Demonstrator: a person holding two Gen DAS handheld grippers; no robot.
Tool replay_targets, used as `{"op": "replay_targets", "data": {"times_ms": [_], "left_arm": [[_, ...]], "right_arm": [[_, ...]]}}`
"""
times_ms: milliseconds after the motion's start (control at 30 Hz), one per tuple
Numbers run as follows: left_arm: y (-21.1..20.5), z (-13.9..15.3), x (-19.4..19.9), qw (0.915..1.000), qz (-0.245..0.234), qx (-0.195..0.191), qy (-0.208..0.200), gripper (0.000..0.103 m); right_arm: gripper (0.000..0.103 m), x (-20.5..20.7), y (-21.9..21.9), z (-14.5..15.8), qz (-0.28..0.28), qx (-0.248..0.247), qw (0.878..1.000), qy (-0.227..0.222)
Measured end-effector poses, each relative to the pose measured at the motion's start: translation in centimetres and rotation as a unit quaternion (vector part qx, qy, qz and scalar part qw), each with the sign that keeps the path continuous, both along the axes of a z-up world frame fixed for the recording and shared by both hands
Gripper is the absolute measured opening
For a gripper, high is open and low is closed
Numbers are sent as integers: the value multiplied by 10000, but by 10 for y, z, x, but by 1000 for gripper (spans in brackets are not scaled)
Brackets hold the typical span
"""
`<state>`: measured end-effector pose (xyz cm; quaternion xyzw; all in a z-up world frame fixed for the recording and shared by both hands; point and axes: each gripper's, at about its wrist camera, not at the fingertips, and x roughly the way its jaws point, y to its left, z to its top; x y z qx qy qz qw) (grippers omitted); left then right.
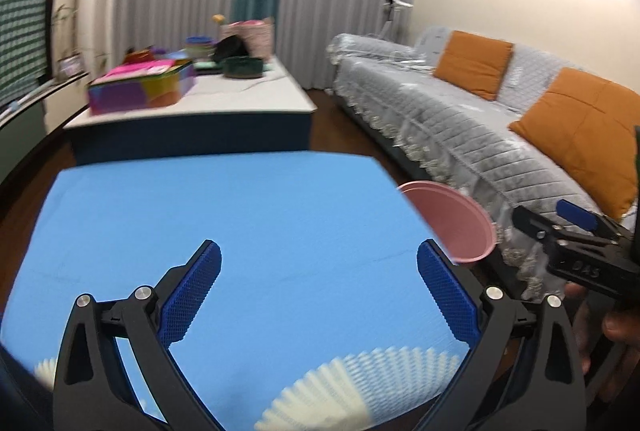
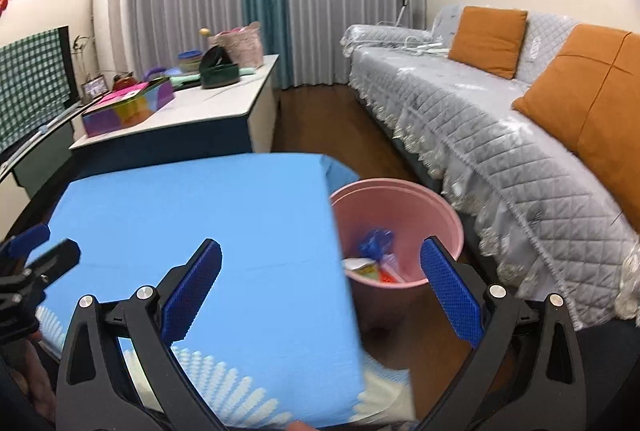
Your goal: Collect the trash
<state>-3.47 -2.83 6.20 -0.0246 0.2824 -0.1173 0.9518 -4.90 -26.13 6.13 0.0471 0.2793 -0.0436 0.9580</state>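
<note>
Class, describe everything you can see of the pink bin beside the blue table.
The pink bin is a round, smooth, plastic-looking bucket, standing upright and open-topped on the dark floor between the blue table and the grey-covered sofa. Inside lie a crumpled blue wrapper and other colourful packets. Neither tool touches it.

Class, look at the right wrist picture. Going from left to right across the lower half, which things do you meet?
The other gripper at the left edge → the blue table top → the pink bin with wrappers in it → the grey covered sofa with an orange cushion.
</note>
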Motion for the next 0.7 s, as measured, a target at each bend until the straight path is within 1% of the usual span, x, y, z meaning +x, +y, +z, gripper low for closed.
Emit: {"op": "replay_targets", "data": {"times_ms": [133,200,300,400,567,700], "left_arm": [[16,-13,-1,9994,302,88,149,95],[22,-16,4,9983,509,206,187,95],[29,-18,8,9971,697,215,237,95],[34,-22,11,9955,870,214,298,95],[39,-26,16,9938,1034,230,326,95],[35,-27,17,9938,1037,254,323,95]], "right_arm": [[98,6,25,-5,244,-118,9996,-7],[98,9,34,-8,315,-141,9994,9],[98,15,44,-14,393,-221,9989,89],[98,21,48,-16,376,-199,9990,144],[98,25,50,-19,329,-182,9991,170],[98,26,47,-21,283,-203,9992,201]]}}
